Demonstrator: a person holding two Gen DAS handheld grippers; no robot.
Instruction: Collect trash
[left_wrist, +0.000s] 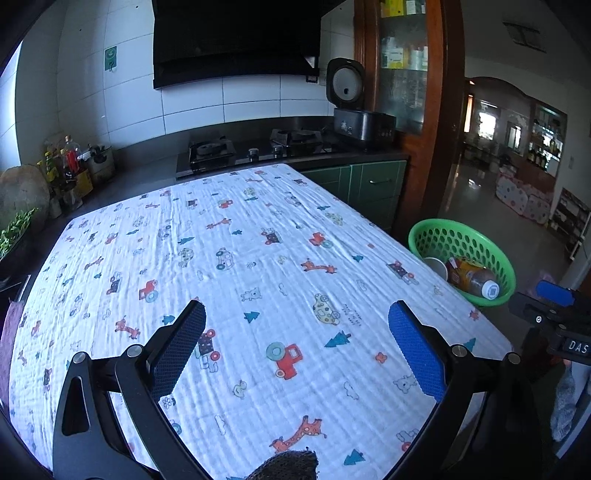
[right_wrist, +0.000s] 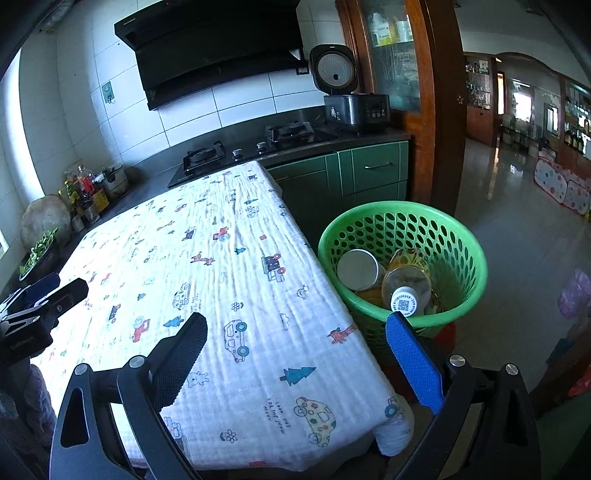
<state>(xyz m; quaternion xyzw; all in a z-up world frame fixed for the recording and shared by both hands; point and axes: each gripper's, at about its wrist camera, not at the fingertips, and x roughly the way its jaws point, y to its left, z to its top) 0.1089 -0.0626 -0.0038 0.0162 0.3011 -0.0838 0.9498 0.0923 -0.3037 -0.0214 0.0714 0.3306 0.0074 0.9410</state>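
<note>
A green perforated basket (right_wrist: 458, 236) stands on the floor at the table's right side; it also shows in the left wrist view (left_wrist: 436, 230). In it lie a plastic bottle with a white cap (right_wrist: 406, 286) and yellow label (left_wrist: 469, 277), and a white paper cup (right_wrist: 357, 269) (left_wrist: 437, 266). My left gripper (left_wrist: 297, 321) is open and empty above the table's near middle. My right gripper (right_wrist: 297, 330) is open and empty above the table's near right corner, its blue finger (right_wrist: 413, 362) just in front of the basket.
The table carries a white cloth with cartoon cars and giraffes (left_wrist: 258, 258) (right_wrist: 207, 280). Behind it are a counter with a gas hob (left_wrist: 255, 147), a rice cooker (right_wrist: 354, 107) and green cabinets (right_wrist: 369, 173). Bottles and a pot (left_wrist: 74, 162) stand at left. Tiled floor (right_wrist: 509, 206) lies at right.
</note>
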